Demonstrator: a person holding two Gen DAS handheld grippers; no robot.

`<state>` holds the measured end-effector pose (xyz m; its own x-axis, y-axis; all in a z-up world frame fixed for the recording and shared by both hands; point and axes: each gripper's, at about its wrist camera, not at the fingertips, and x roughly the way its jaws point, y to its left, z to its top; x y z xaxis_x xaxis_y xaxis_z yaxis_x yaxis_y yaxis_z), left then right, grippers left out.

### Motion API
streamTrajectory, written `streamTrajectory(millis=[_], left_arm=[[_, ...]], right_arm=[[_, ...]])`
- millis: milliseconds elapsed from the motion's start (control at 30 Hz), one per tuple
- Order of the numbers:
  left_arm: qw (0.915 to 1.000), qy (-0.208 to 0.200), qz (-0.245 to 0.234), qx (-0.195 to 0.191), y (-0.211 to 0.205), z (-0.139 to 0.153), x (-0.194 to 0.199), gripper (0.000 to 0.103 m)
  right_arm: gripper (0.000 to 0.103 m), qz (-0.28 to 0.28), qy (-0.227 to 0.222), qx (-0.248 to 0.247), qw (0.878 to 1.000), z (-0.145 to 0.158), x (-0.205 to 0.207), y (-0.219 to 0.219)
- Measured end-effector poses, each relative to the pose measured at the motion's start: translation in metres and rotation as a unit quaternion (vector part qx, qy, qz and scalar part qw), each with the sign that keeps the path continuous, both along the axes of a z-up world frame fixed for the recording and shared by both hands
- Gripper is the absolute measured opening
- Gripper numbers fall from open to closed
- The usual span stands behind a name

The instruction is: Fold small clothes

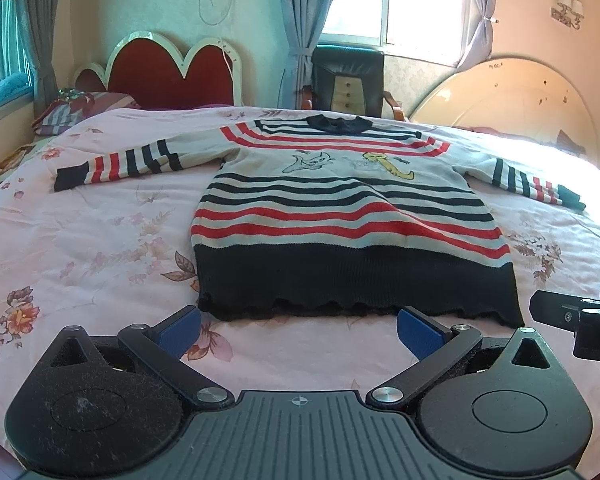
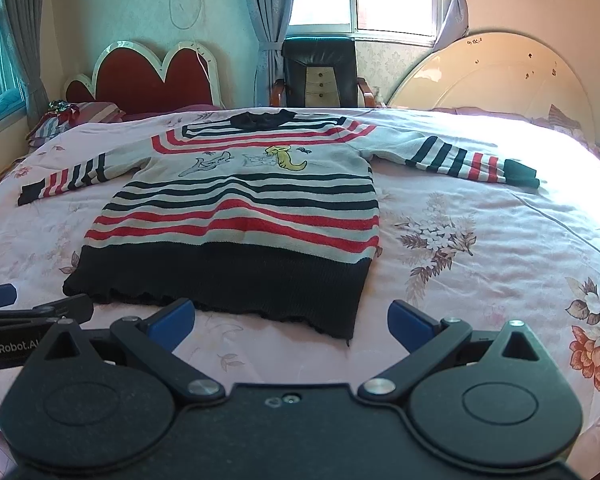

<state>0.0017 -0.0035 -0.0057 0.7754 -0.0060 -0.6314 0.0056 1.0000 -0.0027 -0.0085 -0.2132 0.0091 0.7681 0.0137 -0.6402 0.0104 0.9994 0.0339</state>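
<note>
A small striped sweater (image 1: 340, 208) lies flat on the bed, front up, both sleeves spread out sideways, dark hem nearest me. It also shows in the right wrist view (image 2: 240, 208). My left gripper (image 1: 298, 330) is open and empty, just short of the hem's left half. My right gripper (image 2: 290, 322) is open and empty, just short of the hem's right corner. The right gripper shows at the right edge of the left wrist view (image 1: 580, 316); the left gripper shows at the left edge of the right wrist view (image 2: 28, 312).
The bed has a pink floral cover (image 1: 80, 240). A red heart-shaped headboard (image 1: 168, 68) and pillows (image 1: 80, 108) stand at the far left, a dark chair (image 1: 348, 80) under the window, and a cream arched headboard (image 1: 508, 92) at the far right.
</note>
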Motion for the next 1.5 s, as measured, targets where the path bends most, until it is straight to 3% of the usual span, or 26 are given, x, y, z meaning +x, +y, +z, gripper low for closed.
streamTrajectory(millis=[1500], left_arm=[[0.9999,0.012,0.002,0.0,-0.0006,-0.0065,0.0025,0.103]], right_arm=[[0.102,0.001,0.005,-0.001,1.0,-0.0049,0.0019,-0.0002]])
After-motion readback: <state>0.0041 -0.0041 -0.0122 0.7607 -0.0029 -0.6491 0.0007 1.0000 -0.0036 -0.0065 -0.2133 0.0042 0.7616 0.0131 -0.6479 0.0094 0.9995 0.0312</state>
